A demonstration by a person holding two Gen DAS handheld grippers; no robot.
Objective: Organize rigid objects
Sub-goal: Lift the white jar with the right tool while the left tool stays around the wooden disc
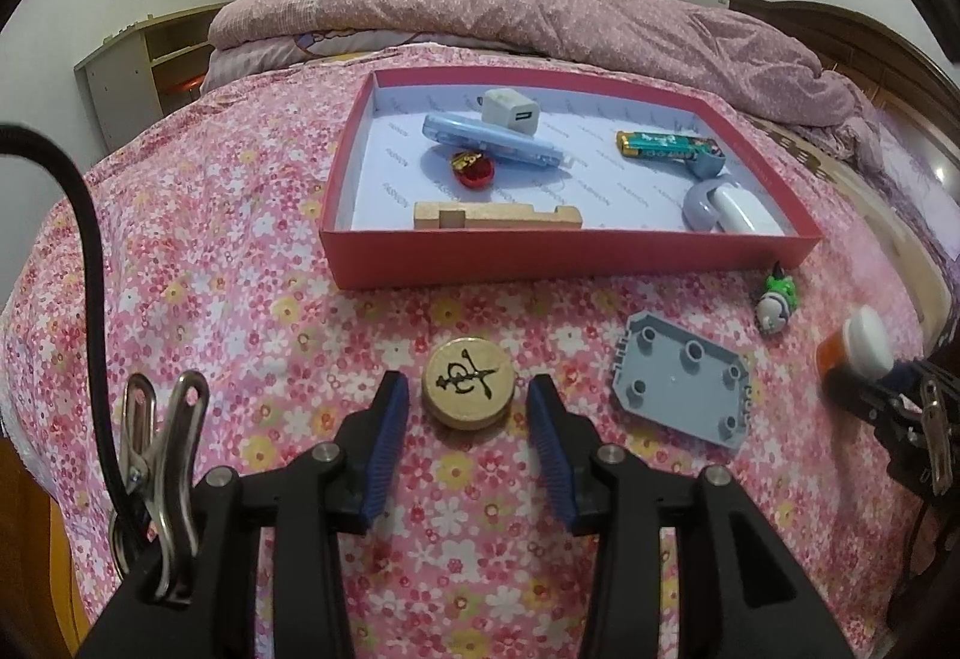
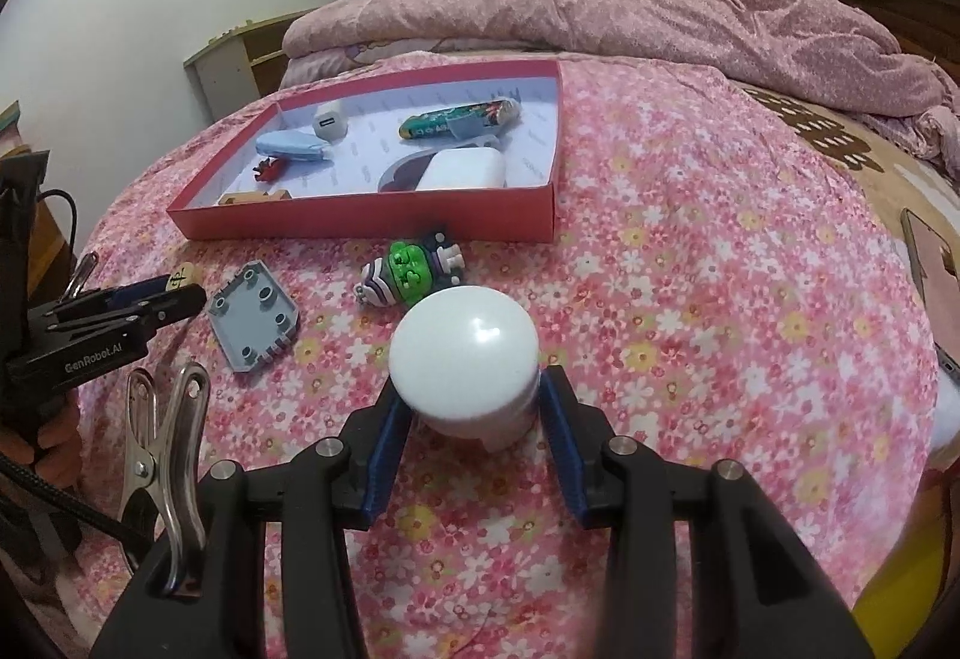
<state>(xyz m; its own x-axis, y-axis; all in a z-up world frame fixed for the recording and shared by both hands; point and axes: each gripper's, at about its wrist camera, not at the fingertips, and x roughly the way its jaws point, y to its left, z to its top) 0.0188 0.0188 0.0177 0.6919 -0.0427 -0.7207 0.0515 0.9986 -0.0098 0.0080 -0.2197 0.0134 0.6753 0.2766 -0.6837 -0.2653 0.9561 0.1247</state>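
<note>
A red box (image 1: 570,263) (image 2: 372,224) on the floral bedspread holds several small items. My left gripper (image 1: 468,395) is open, its blue pads either side of a round wooden chess piece (image 1: 468,389) without touching it. My right gripper (image 2: 474,395) is shut on a white-capped bottle (image 2: 465,359), which also shows in the left wrist view (image 1: 858,347) with an orange body. A grey plastic plate (image 1: 684,389) (image 2: 255,323) and a green toy figure (image 1: 777,299) (image 2: 411,275) lie loose in front of the box.
The box holds a white charger (image 1: 510,110), a blue case (image 1: 492,143), batteries (image 1: 666,146), a wooden block (image 1: 498,215) and a red trinket (image 1: 474,170). A rumpled pink quilt (image 1: 540,11) lies behind. A phone (image 2: 930,269) lies at the right.
</note>
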